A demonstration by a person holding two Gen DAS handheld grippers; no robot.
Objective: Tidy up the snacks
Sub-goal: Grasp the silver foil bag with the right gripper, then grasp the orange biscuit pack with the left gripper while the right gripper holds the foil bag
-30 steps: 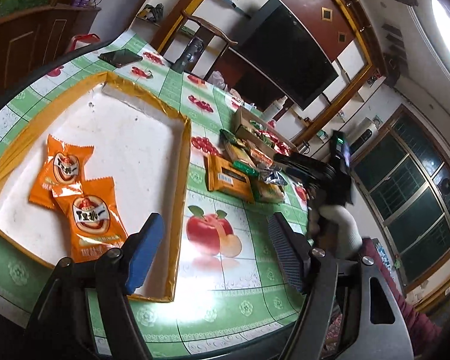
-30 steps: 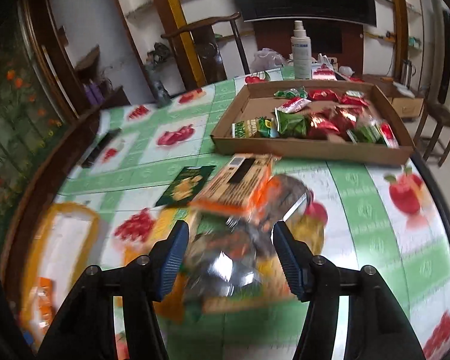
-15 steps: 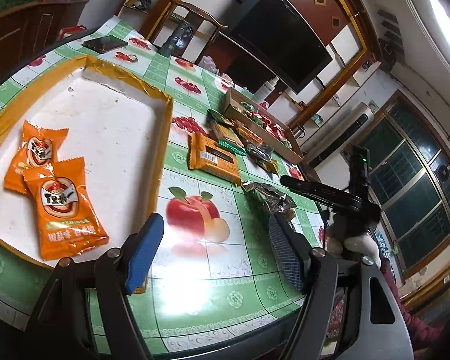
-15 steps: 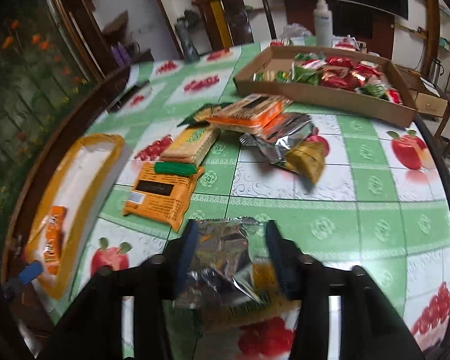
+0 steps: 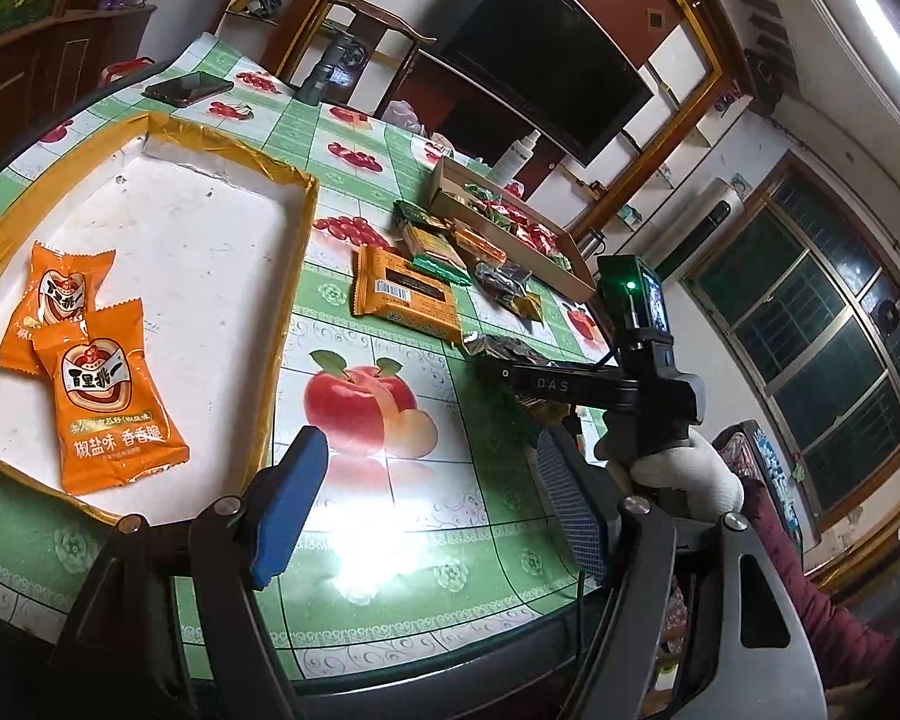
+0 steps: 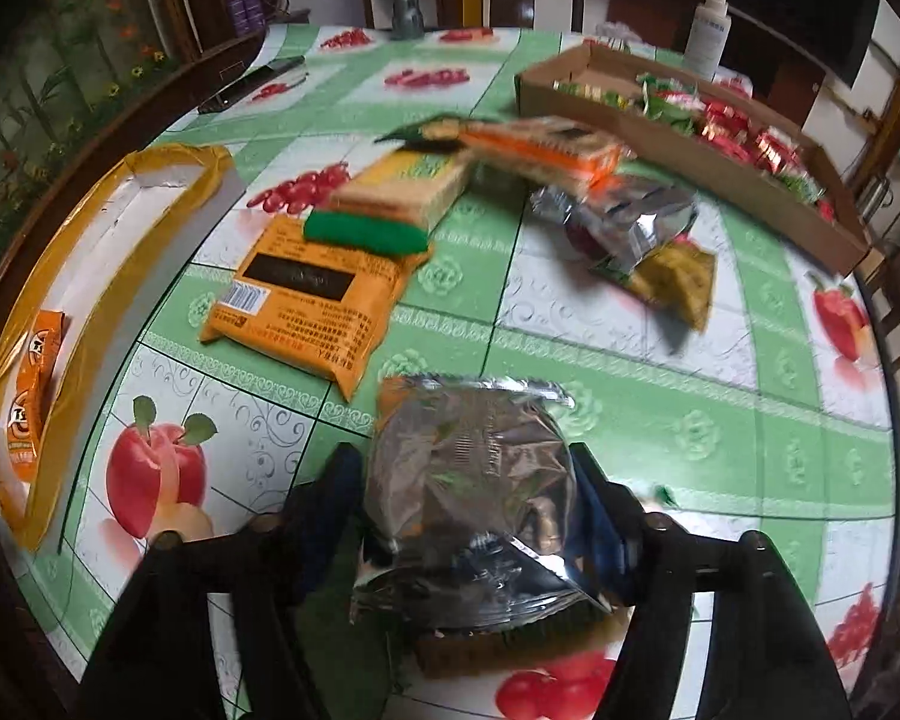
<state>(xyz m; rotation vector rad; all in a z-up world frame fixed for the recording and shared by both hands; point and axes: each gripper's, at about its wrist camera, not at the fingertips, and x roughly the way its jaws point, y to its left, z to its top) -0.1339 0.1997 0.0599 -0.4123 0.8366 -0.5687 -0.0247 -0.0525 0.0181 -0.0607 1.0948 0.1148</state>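
Right gripper point(image 6: 468, 498): clamped on a silver foil snack bag point(image 6: 471, 468), one finger pressing each side, bag lifted above the desk point(image 6: 660, 408).
Left gripper point(image 5: 426, 504): fingers spread apart, nothing between them, hanging over the near desk edge above an apple print.
Foil bag edges: crimped top seam points away from the right gripper; lower corner juts out past its right finger.
Tray point(image 5: 297, 276): white floor with yellow-taped rim, ahead and to the left of the left gripper; its near right wall lies just beside the left finger.
Orange packets point(image 5: 111, 396): two, overlapping, in the tray's near part; bare tray floor beyond them.
Open room: bare patterned cloth between the tray wall and the right gripper.
Loose snacks: flat orange pack point(image 6: 312, 300) ahead-left of the right gripper, with a green-ended yellow pack point(image 6: 402, 198) overlapping its far end; another foil bag point(image 6: 630, 222) ahead-right.
Cardboard box point(image 6: 690, 156): far right, full of small wrapped snacks, well apart from both grippers.
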